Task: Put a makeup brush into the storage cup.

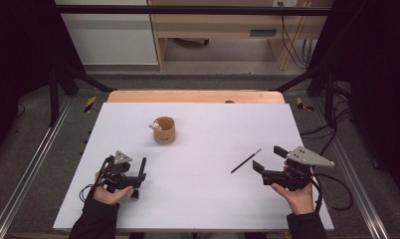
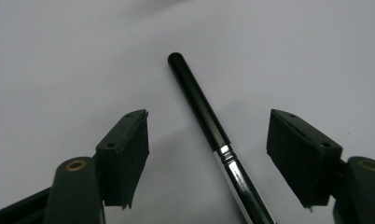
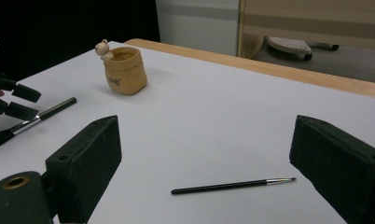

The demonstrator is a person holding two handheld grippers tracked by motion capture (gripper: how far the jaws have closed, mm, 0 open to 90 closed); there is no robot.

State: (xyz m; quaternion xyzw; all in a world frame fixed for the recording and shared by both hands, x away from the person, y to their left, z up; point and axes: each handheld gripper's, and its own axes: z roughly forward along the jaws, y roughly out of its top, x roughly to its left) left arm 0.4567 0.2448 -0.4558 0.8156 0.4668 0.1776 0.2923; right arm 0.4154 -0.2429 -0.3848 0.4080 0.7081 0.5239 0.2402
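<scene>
A thick black-handled brush (image 2: 199, 105) with a chrome ferrule lies on the white table (image 1: 203, 199) at the front left. My left gripper (image 2: 207, 114) stands low over it, one jaw on each side of the handle, and the pads do not touch it, so it is open. From above, that gripper (image 1: 137, 178) sits across the brush (image 1: 142, 167). My right gripper (image 1: 266, 157) is open at the front right, with nothing between its jaws. A thin black paintbrush (image 3: 232, 185) lies just in front of it.
A tan pouch-shaped cup (image 1: 164, 131) with a small figure on its rim stands at the middle back of the table. A wooden edge (image 1: 195, 96) borders the far side. Black frame posts and cables flank the table.
</scene>
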